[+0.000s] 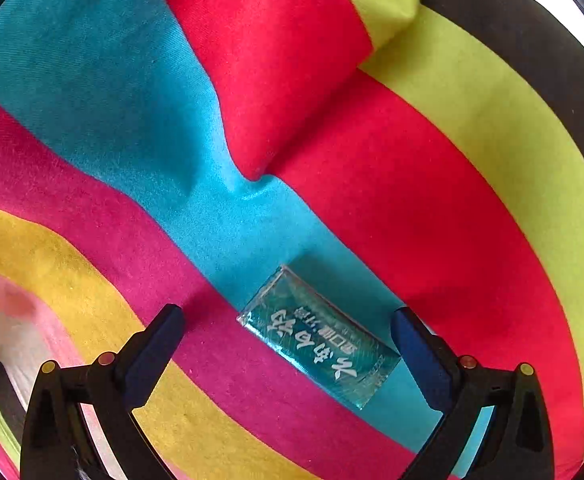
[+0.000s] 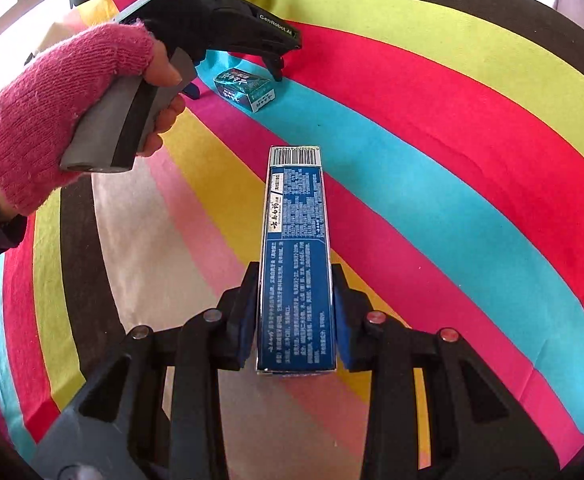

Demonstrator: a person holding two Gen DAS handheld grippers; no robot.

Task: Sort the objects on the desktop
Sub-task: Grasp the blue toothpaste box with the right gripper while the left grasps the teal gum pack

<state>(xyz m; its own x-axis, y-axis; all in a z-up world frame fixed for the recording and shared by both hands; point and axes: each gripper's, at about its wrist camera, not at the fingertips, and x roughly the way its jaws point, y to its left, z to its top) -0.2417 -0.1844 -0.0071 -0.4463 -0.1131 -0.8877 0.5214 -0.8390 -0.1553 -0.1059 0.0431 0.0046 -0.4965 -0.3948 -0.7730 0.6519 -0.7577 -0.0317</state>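
Our right gripper (image 2: 295,312) clamps the long blue box (image 2: 296,264) above the striped cloth (image 2: 451,128). Left gripper (image 1: 288,332) hangs open around the small teal box (image 1: 317,340), seemingly untouched, on the cloth's blue stripe.

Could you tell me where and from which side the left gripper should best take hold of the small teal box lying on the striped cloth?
Grip the small teal box across its two long sides, coming from above. It lies flat on the striped cloth, its broad printed face up, and the open left gripper already straddles it with one finger beyond each end, so a wrist turn would probably line the pads up.
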